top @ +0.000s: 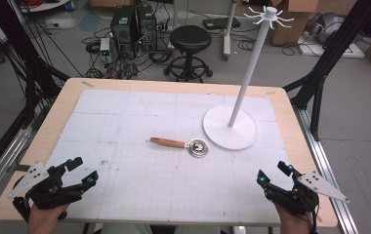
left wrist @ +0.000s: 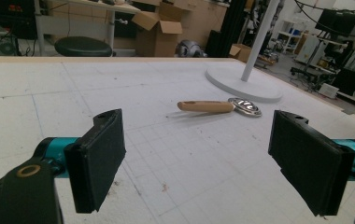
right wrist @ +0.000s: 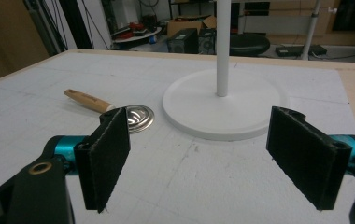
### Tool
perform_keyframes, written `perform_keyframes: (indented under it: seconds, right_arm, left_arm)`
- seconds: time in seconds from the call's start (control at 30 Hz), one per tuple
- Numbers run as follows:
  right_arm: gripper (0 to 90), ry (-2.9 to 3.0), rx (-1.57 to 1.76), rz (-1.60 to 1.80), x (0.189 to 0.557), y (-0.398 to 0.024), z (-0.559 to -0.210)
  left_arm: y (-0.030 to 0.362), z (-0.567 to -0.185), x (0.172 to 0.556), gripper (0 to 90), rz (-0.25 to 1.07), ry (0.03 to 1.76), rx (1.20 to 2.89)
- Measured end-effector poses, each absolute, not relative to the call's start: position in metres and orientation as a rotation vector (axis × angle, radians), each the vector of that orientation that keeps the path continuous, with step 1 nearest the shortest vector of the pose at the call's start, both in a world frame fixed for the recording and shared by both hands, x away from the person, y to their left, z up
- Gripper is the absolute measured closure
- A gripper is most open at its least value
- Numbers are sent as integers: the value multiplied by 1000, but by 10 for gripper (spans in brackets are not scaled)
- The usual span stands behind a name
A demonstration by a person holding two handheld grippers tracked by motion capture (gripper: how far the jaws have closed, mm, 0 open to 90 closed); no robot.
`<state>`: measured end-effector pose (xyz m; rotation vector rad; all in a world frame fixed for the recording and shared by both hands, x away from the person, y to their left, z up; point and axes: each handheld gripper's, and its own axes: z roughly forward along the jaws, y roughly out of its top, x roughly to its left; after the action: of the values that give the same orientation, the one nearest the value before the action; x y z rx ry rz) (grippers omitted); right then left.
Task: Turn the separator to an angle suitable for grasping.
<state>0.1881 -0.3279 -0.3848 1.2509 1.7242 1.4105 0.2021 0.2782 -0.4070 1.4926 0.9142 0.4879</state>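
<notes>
white gridded table mat (top: 139, 180); wooden-handled strainer (top: 183, 145) at centre, just left of white stand base (top: 217, 131). left gripper (top: 82, 171) and right gripper (top: 273, 173) at near corners, jaws apart, empty.

Each black gripper (top: 81, 170) carries teal-collared jaws with flat dark pads (left wrist: 97, 164). A grey triangular plate (top: 27, 178) tops both. Brass-ringed holes mark the frames.

Lighting even and diffuse from overhead, moderately bright; the white surface (top: 139, 180) reads clean without glare. Shadows soft: a faint one lies beside the wooden-handled strainer (left wrist: 213, 106) beyond the fingers (left wrist: 98, 163). Its metal bowl carries small highlights. All views low in resolution and slightly soft; background past the fingers blurred, the near fingers not sharp either.
</notes>
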Motion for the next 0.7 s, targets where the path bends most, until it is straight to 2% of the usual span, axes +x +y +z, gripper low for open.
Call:
perform_keyframes:
  seconds: [0.13,0.37,0.43,0.47,0.5,0.57,0.6,0.63,0.7]
  right_arm:
    - [211,1734,1262,1422,191,-328,-388]
    - [291,1768,1232,1461,192,-320,-387]
    - [367,1770,1267,1538,194,-310,-386]
    - [367,1770,1267,1538,194,-310,-386]
    - [436,1804,1232,1556,197,-299,-383]
    - [504,1855,1194,1552,203,-286,-381]
    - [504,1855,1194,1552,203,-286,-381]
    - [575,1916,1185,1514,214,-271,-382]
    - [658,1943,1213,1486,228,-257,-384]
  left_arm:
    - [280,-410,204,191,478,931,1494]
    - [283,-411,203,191,484,951,1492]
    - [283,-412,204,198,481,951,1500]
    - [284,-412,204,198,480,949,1507]
    - [285,-412,205,212,479,949,1504]
    - [286,-415,206,213,480,959,1513]
    - [286,-415,206,213,480,959,1513]
    - [287,-416,207,213,478,964,1519]
    - [286,-416,210,223,475,955,1542]
